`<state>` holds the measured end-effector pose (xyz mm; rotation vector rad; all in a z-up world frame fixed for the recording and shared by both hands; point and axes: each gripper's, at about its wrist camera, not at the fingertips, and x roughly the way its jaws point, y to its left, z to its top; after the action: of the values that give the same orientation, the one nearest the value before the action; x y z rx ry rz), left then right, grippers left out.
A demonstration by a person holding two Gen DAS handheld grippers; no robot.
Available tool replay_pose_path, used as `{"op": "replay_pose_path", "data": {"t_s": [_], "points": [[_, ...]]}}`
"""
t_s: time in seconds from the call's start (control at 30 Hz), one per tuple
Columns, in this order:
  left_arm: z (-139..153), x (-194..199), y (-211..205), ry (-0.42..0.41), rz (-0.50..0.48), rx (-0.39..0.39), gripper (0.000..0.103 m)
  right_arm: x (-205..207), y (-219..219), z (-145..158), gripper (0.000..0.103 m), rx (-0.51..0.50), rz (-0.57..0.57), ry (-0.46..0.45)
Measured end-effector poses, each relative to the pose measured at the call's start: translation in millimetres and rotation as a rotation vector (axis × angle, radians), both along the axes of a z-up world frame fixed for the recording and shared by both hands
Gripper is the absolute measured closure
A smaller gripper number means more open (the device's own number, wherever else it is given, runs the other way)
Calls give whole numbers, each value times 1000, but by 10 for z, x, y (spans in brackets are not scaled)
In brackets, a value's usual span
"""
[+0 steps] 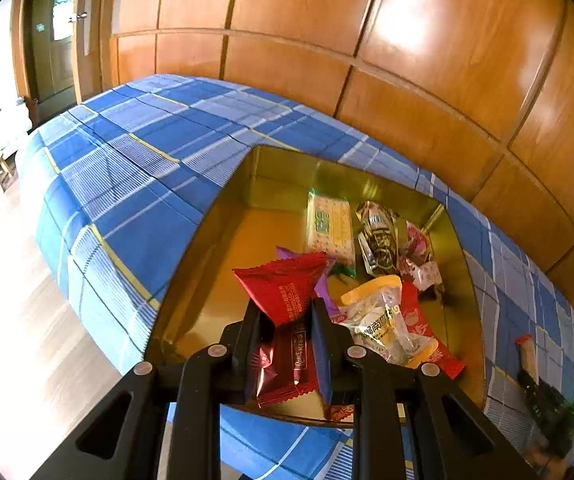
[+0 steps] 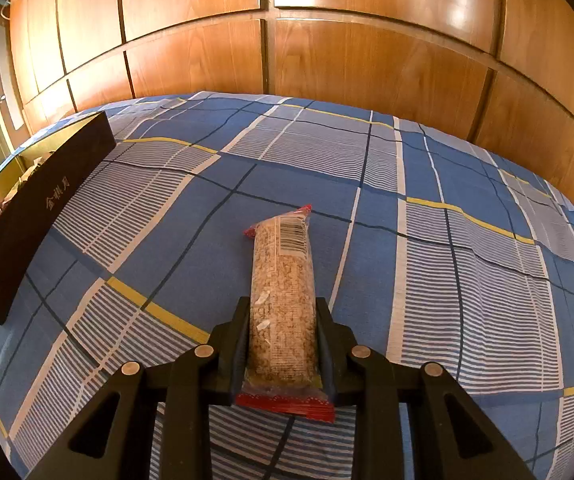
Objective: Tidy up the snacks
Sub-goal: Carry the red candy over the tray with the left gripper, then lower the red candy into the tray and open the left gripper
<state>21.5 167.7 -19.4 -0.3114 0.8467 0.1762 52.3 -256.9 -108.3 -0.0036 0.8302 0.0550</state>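
Note:
My left gripper is shut on a red snack packet, held over the near part of a gold-lined box. Inside the box lie several wrapped snacks: a pale green-edged wafer pack, a dark foil pack, a clear bag with yellow ends, a purple wrapper. In the right wrist view my right gripper is shut on a long cereal bar with red wrapper ends, held above the bed. That bar also shows at the left view's right edge.
A blue plaid bedsheet covers the bed under everything. The box's dark outer wall stands at the left of the right wrist view. Wooden wardrobe panels run behind the bed. Wooden floor and a doorway lie left.

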Motion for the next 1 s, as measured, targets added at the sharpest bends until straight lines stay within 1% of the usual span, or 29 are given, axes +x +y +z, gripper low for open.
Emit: {"op": "replay_pose_path", "data": {"t_s": [0.2,0.33,0.4,0.47,0.7,0.9,1.0], "points": [[-213,162,-204,59,-62,-10,77,-3,2,-2,74,4,-1,-1],[-319,204,-273,84,-75,-18,74,-2,-1,-4,74,3,-1,-1],[-342,195,-295,88,-77,-18,70,-1,0,-4,74,4,-1,-1],[-324,157,-298,78,-62,-6,64,0,4,-5,74,2,-1,-1],[-205,35,-343,39,-29,80,63,-1,29,1,74,-18,-5,-1],[-112,-40,-431,13,-41,109,62,0,52,3,74,-28,-13,4],[-51,-75,-489,-7,-55,123,60,-5,72,8,74,-32,-23,8]]}}
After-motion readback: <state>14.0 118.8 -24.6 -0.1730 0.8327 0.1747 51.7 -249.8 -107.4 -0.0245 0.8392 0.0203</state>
